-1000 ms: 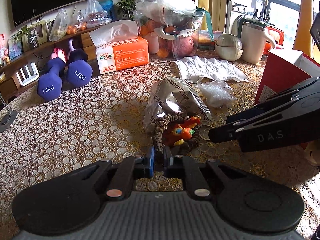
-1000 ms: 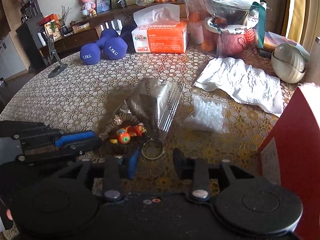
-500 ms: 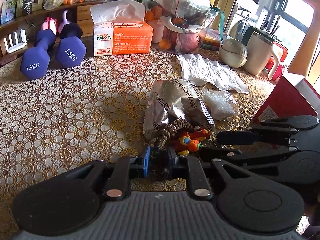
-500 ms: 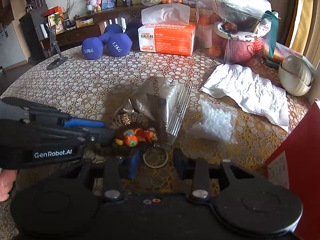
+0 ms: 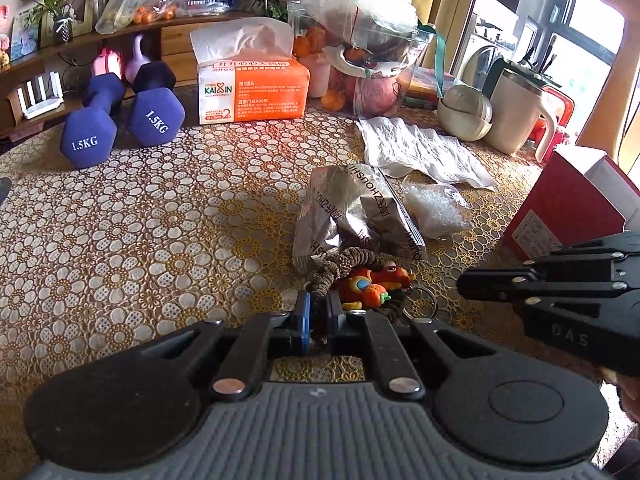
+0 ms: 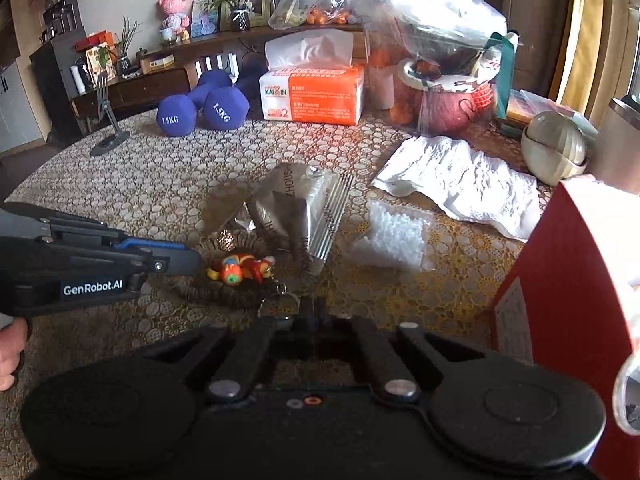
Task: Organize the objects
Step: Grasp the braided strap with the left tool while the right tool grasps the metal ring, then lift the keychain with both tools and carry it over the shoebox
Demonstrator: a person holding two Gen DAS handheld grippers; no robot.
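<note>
Item 1: keychain (image 5: 372, 280), with braided cord (image 5: 352, 258), orange-and-red toy charm (image 5: 374, 282) and metal key ring (image 5: 420, 306). Lying on the patterned table (image 5: 140, 240), near edge, touching the lower end of a crumpled silver foil bag (image 5: 344, 204). Judged the piece now being tidied

Item 2: left claw (image 5: 316, 320). Clenched on the near loop of the braided cord, the cord pinched between blue pad and black pad. Grip taken low on the cord, probably so the charm and ring hang free once lifted

Item 3: right claw (image 6: 314, 314). Clenched tight, no gap between the fingers. Tips just beside the key ring; unclear from either view whether the ring's edge is caught. Approach from the ring end looks meant to steady or gather the loose metal part while the other side holds the cord

Item 4: red box (image 5: 568, 208). Open-topped, standing at the right, near the keychain; a likely destination, as a guess only

Item 5: bystanders, well apart at the far side: 2 purple dumbbells (image 5: 120, 120), orange tissue pack (image 5: 252, 92), white crumpled paper (image 5: 420, 152). Not involved in the present step

Stage: grasp made, lift not yet begun
</note>
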